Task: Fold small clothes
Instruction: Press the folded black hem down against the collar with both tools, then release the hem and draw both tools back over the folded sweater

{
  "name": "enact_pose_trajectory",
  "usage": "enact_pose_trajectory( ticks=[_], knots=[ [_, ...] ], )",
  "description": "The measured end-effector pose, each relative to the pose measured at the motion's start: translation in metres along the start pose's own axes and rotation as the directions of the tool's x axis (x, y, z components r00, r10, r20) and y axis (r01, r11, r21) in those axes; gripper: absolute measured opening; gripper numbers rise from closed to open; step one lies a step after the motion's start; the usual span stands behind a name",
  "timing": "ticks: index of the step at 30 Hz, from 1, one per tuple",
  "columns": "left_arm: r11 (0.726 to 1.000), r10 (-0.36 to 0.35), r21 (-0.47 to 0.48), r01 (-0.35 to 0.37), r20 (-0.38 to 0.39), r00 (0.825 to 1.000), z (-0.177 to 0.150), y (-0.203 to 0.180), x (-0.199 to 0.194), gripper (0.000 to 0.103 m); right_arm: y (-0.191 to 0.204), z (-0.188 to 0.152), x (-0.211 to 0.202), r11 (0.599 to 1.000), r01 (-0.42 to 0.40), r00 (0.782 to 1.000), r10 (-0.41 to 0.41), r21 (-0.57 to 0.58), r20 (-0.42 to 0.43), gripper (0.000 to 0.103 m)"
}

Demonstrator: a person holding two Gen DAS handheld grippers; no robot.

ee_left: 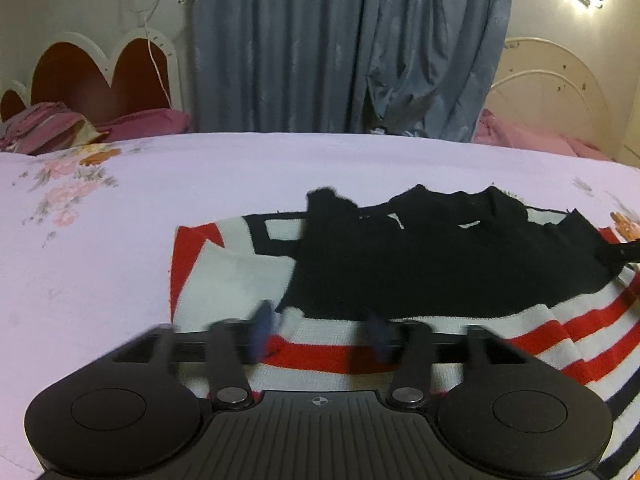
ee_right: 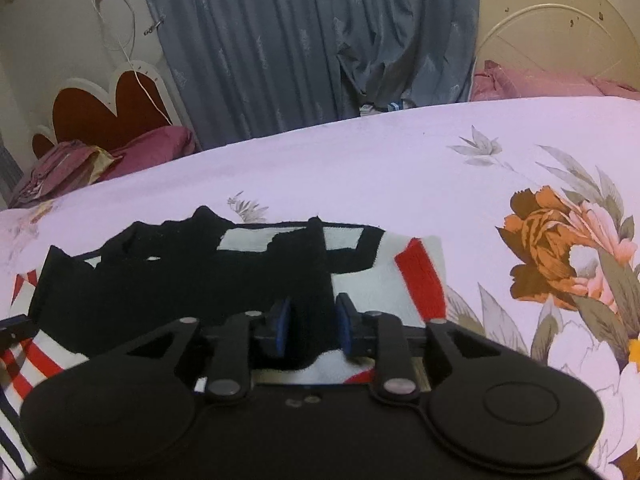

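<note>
- The left hand-held gripper (ee_left: pixel 320 330) hovers with jaws wide apart, holding nothing, low over the striped sweater (ee_left: pixel 420 344).
- The right hand-held gripper (ee_right: pixel 313 326) is released too, straddling its black fold.
- The sweater lies on the floral bed (ee_left: pixel 120 208).

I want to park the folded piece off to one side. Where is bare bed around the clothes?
Bare floral bedsheet lies left of the red, white and black striped knit, and beyond the black garment toward the grey-blue curtain. More bare sheet sits right of the knit in the right wrist view. Crowded: both clothes under the left gripper and right gripper.
</note>
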State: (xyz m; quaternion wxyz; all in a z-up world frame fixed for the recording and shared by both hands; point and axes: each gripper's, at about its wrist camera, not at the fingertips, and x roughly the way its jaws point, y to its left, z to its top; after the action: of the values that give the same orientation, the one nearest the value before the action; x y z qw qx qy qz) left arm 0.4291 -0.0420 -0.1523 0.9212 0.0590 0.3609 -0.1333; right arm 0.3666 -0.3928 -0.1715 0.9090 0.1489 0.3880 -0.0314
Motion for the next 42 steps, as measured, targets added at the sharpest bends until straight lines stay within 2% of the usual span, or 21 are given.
enact_pose_trajectory(
  ticks=[1,2,3,5,7,8,9,10,12,15,16,18,20,23,25,29,31,33,37,39,42],
  knots=[
    [1.000,0.010,-0.007,-0.010,0.002,1.000,0.000,0.000,0.000,0.080,0.000,0.000,-0.001,1.000,0.003,1.000,-0.003,0.000,0.002,0.024],
    [1.000,0.008,-0.017,-0.008,0.002,1.000,-0.001,0.000,0.000,0.082,-0.001,-0.001,-0.003,1.000,0.008,1.000,-0.008,0.000,0.004,0.025],
    [1.000,-0.004,-0.027,0.004,0.000,1.000,-0.002,0.002,0.000,0.082,-0.001,-0.002,-0.004,1.000,0.017,1.000,-0.017,-0.002,0.008,0.031],
    [0.999,-0.023,-0.026,0.023,-0.002,1.000,-0.006,0.003,0.003,0.079,-0.001,-0.005,-0.005,0.999,0.023,1.000,-0.023,-0.023,0.005,0.033],
    [0.999,-0.010,-0.033,0.010,0.002,1.000,-0.006,0.005,0.004,0.046,0.004,-0.008,-0.004,0.996,0.052,0.999,-0.051,-0.067,0.011,0.027],
    [0.999,-0.002,-0.046,0.002,0.002,1.000,-0.005,0.007,0.004,0.040,0.005,-0.008,-0.004,0.997,0.047,0.999,-0.046,-0.068,0.012,0.020],
    [0.999,0.006,-0.054,-0.007,-0.003,1.000,-0.003,0.009,0.005,0.024,0.007,-0.008,-0.004,0.997,0.037,0.999,-0.037,-0.065,0.010,0.012],
    [0.999,0.020,-0.045,-0.020,-0.006,1.000,-0.002,0.009,0.006,0.005,0.009,-0.008,-0.004,0.997,0.040,0.999,-0.040,-0.070,0.012,0.011],
    [0.999,0.036,-0.017,-0.036,0.001,0.999,-0.002,0.011,0.005,0.006,0.014,-0.008,-0.003,0.994,0.057,0.998,-0.055,-0.093,0.022,0.009],
    [0.995,0.092,0.018,-0.093,0.060,0.994,-0.007,0.013,-0.002,0.005,0.013,-0.003,-0.006,0.998,0.036,0.998,-0.034,-0.041,0.051,0.008],
    [0.994,0.105,0.001,-0.105,0.075,0.992,-0.011,0.017,-0.003,0.005,0.014,-0.001,-0.010,0.999,0.037,0.997,-0.034,-0.039,0.076,0.008],
    [0.993,0.120,-0.006,-0.120,0.078,0.990,-0.018,0.022,0.000,0.005,0.017,0.000,-0.013,0.994,0.088,0.989,-0.079,-0.071,0.126,0.007],
    [0.990,0.135,0.014,-0.137,0.095,0.986,-0.019,0.017,0.000,0.005,0.007,-0.004,0.003,0.980,0.183,0.981,-0.176,-0.081,0.080,0.006],
    [0.990,0.140,-0.005,-0.140,0.094,0.986,-0.017,0.017,0.002,0.005,0.004,-0.010,0.005,0.978,0.192,0.979,-0.185,-0.084,0.084,0.006],
    [0.992,0.123,0.012,-0.125,0.099,0.987,-0.016,0.016,-0.002,0.006,0.010,-0.010,0.004,0.974,0.202,0.977,-0.193,-0.100,0.089,0.008],
    [0.995,0.102,-0.002,-0.102,0.108,0.989,-0.013,0.018,-0.018,0.006,0.014,-0.009,-0.017,0.980,0.181,0.976,-0.169,-0.080,0.136,0.029],
    [0.996,0.094,-0.023,-0.092,0.140,0.986,-0.013,0.016,-0.030,0.006,0.018,-0.009,-0.032,0.987,0.146,0.980,-0.134,-0.070,0.146,0.027],
    [0.999,0.053,-0.015,-0.051,0.159,0.986,-0.013,0.008,-0.042,0.006,0.030,-0.012,-0.042,0.992,0.098,0.987,-0.085,-0.085,0.139,0.024],
    [0.998,-0.059,0.031,0.056,0.123,0.991,-0.019,-0.019,-0.047,0.006,0.058,-0.026,-0.046,0.989,0.029,0.995,-0.014,-0.143,0.103,0.024],
    [0.996,-0.077,0.053,0.072,0.091,0.993,-0.025,-0.028,-0.044,0.006,0.068,-0.033,-0.044,0.984,0.030,0.996,-0.015,-0.174,0.087,0.025],
    [0.997,-0.057,0.049,0.055,0.024,0.998,-0.037,-0.024,-0.034,0.006,0.067,-0.044,-0.040,0.975,0.075,0.996,-0.064,-0.209,0.058,0.025]
  ],
)
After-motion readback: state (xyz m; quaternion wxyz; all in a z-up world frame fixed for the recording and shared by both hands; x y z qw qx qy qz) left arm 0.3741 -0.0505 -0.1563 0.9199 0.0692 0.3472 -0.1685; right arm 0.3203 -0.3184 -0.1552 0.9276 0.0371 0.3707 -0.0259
